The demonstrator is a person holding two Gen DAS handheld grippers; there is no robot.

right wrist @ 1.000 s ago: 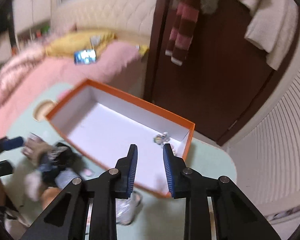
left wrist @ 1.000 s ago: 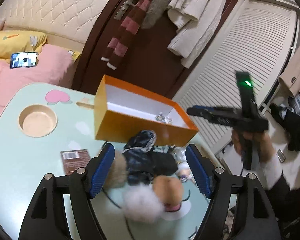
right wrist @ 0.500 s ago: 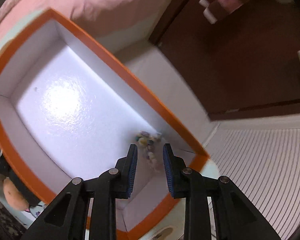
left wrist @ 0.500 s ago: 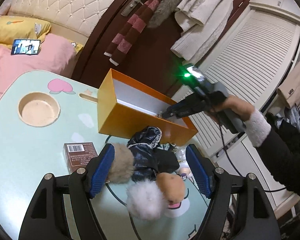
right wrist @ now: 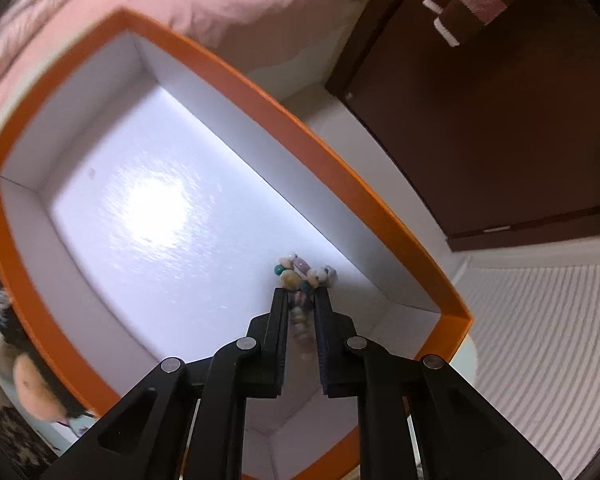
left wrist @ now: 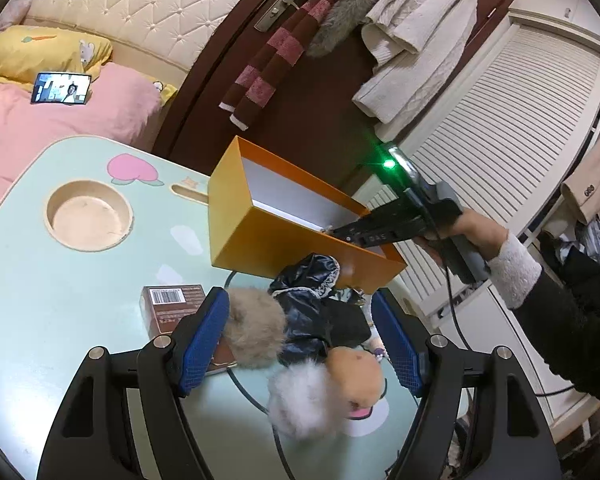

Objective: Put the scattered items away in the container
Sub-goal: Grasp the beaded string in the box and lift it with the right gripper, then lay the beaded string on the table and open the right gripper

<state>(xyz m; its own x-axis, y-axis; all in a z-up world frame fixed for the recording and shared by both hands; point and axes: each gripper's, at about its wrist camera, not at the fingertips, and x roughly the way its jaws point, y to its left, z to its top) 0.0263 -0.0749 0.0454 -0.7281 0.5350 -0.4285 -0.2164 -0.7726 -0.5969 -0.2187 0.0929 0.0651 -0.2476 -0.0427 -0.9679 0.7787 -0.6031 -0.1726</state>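
The bench carries the orange box, with a doll in front of it. The left gripper stands wide around the doll. Inside the box, the right gripper has just been closing on a bead bracelet.

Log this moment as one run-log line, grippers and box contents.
right gripper: just closed on bead bracelet inside orange box | left gripper: open around doll on table
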